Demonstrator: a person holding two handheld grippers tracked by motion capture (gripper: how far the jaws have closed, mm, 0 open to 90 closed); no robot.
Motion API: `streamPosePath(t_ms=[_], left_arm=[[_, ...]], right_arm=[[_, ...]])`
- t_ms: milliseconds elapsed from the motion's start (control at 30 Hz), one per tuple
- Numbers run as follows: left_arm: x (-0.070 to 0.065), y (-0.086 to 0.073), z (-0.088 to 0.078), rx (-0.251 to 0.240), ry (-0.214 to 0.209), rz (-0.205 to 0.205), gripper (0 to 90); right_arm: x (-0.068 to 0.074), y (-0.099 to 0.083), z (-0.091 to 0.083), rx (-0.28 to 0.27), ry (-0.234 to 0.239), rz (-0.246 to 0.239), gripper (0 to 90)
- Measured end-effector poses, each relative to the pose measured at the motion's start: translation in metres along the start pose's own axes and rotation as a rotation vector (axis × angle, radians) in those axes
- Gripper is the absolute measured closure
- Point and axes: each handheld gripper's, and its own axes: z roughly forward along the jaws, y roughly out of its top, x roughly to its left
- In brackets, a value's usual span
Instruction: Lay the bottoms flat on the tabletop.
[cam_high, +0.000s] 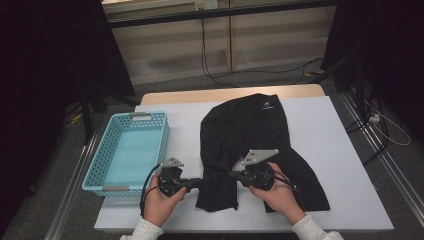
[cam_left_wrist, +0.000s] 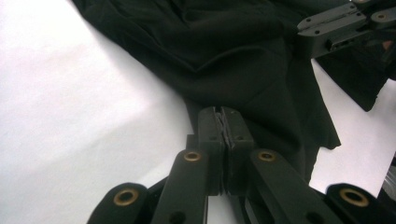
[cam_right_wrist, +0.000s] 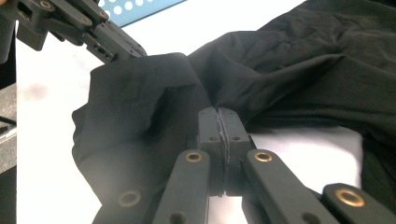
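Grippers, left and right, are pinching the black shirt's sleeve in the frame's lower middle, probably to fold it.

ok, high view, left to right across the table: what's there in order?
light blue basket → left gripper → right gripper, with both grippers shut on the near edge of the black garment, which spreads further right over the white table.

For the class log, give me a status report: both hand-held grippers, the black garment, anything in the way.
Left hand-held gripper shut on black garment, near edge. Right hand-held gripper shut on same fabric. Garment spread on white table. Blue basket off to the side, nothing blocking.
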Motion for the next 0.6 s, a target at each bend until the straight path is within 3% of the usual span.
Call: streamPosePath(t_ms=[200, 500, 600], left_arm=[[0.000, -0.002, -0.005, -0.028, 0.003, -0.012, 83.4], [-0.004, -0.004, 0.005, -0.056, -0.002, 0.008, 54.4], [-0.005, -0.004, 0.008, -0.050, -0.006, 0.012, 53.9]], right_arm=[[0.002, 0.002, 0.013, 0.031, 0.010, -0.010, 89.9], [0.006, 0.005, 0.027, 0.050, 0.013, -0.022, 89.2], [0.007, 0.005, 0.029, 0.057, 0.012, -0.030, 88.7]])
